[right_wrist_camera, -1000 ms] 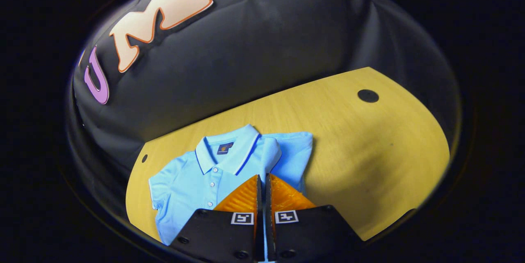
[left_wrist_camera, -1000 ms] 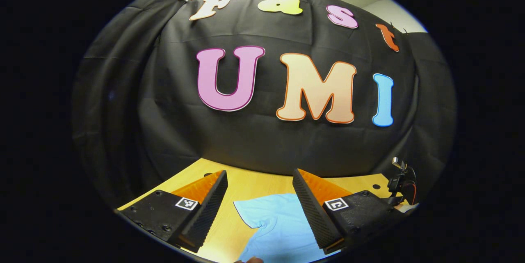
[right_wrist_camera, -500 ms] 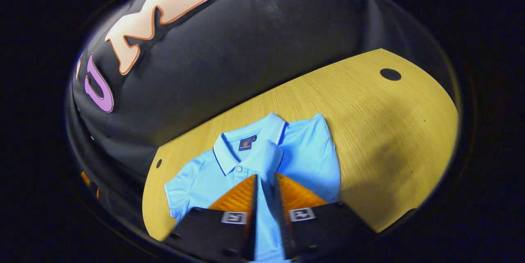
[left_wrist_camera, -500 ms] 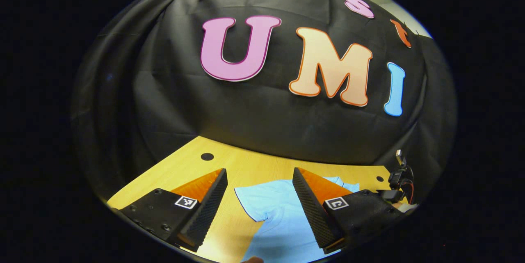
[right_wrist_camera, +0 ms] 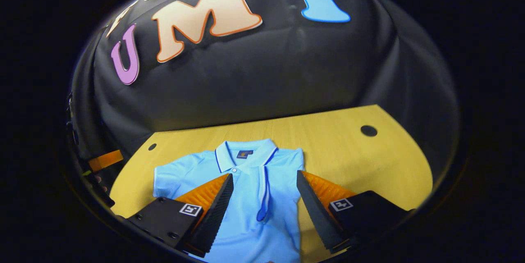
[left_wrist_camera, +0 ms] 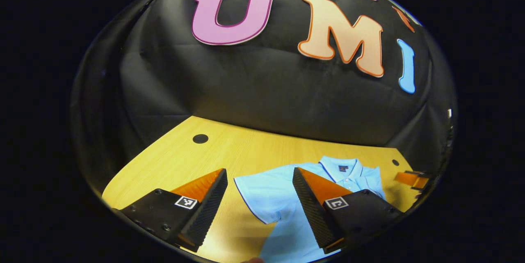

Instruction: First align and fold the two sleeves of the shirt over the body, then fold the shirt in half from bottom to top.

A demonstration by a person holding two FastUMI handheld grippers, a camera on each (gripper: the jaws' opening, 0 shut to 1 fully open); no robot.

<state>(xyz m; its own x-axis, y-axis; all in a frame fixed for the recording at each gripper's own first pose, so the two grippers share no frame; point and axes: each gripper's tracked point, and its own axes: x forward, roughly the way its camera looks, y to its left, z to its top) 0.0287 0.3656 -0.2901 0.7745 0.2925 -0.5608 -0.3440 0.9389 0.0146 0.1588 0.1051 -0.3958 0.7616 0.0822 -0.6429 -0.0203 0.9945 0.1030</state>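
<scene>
Both claws open over the polo shirt (right_wrist_camera: 250, 197).
I see right sleeve (right_wrist_camera: 268, 189) apparently folded inward; left claw (left_wrist_camera: 259, 203), right claw (right_wrist_camera: 264, 209) grip nothing above worktop (right_wrist_camera: 348, 152).

Surface: pale yellow wood-grain table (left_wrist_camera: 172, 164), with a small round black hole (left_wrist_camera: 200, 138) near its far left and a smaller black dot (left_wrist_camera: 395, 162) near its far right.
Garment: light blue short-sleeved polo shirt (left_wrist_camera: 283, 209) lying flat on the table, collar (left_wrist_camera: 340, 165) toward the far side, one sleeve (left_wrist_camera: 258, 197) spread out to the left with a dark trimmed edge.
Left gripper (left_wrist_camera: 258, 191): two ridged fingers wide apart at the bottom, holding nothing; sleeve visible in the gap between them.
Right edge: small orange part (left_wrist_camera: 410, 179) by the table's far corner, too cropped to identify.
Backdrop: black cloth wall (left_wrist_camera: 262, 90) behind the table.
</scene>
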